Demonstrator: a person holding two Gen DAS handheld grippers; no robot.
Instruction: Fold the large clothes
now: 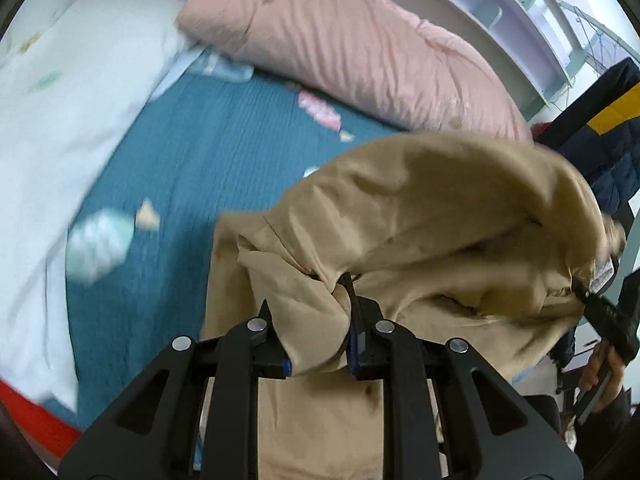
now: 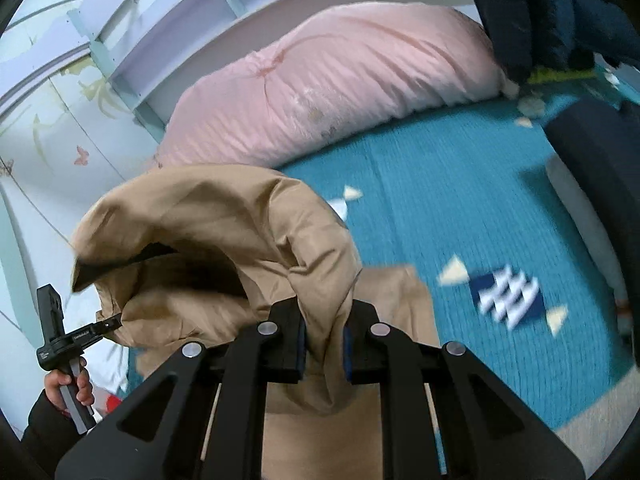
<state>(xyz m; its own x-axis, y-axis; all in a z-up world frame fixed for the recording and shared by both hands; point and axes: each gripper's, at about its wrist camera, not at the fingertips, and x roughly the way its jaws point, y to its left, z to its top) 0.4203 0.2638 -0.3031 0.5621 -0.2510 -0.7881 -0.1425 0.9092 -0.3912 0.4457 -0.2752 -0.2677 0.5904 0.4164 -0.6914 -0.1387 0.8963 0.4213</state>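
A large tan garment (image 1: 420,208) hangs bunched in the air above the bed, held at two points. My left gripper (image 1: 316,320) is shut on a thick fold of it. My right gripper (image 2: 324,332) is shut on another fold of the same garment (image 2: 224,220). In the left wrist view the right gripper (image 1: 588,300) shows at the far right, gripping the cloth's edge. In the right wrist view the left gripper (image 2: 114,324) shows at the lower left, pinching the cloth. The garment's lower part hangs below both grippers, hidden behind them.
The bed has a teal patterned sheet (image 1: 200,152). A pink duvet (image 1: 360,48) lies along the far side by a white shelf headboard (image 2: 240,12). A white quilt (image 1: 52,128) lies at the left. A dark navy jacket (image 2: 552,12) hangs at the right.
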